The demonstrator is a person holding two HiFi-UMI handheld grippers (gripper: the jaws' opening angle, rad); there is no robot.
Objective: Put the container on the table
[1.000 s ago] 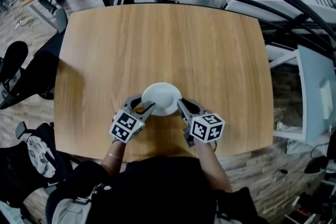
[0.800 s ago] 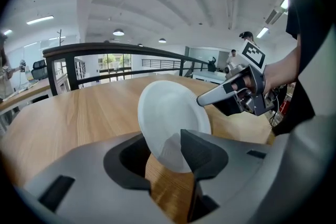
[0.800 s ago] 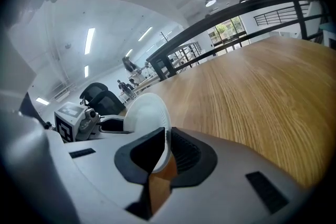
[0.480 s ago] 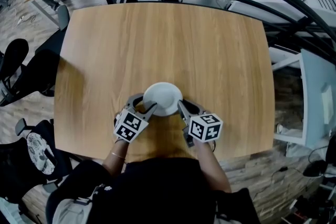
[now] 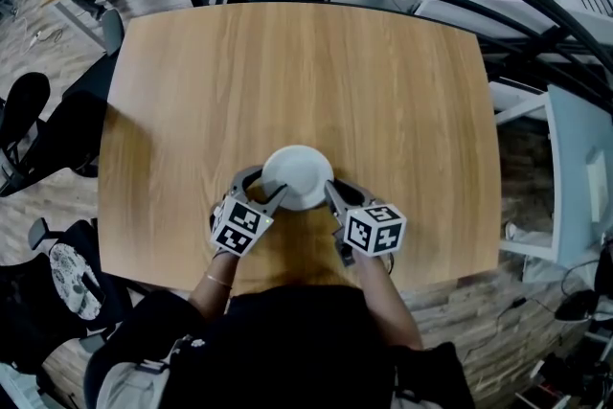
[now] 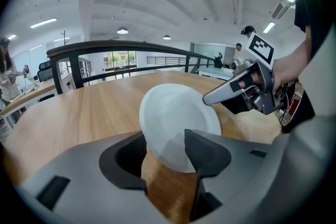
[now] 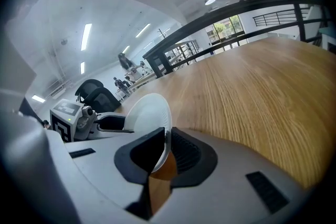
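Head view: the container (image 5: 298, 177) is lying over the near part of the table (image 5: 287, 72), about where it was a second ago, between both grippers. The left gripper (image 5: 261, 189) is spreading wider than before.

Left gripper view: the left gripper's (image 6: 165, 157) jaws have just been opening and are standing apart, the container's (image 6: 178, 118) rim loose between them.

Right gripper view: the right gripper (image 7: 165, 152) is pinching the container's (image 7: 149, 113) rim, jaws nearly together.
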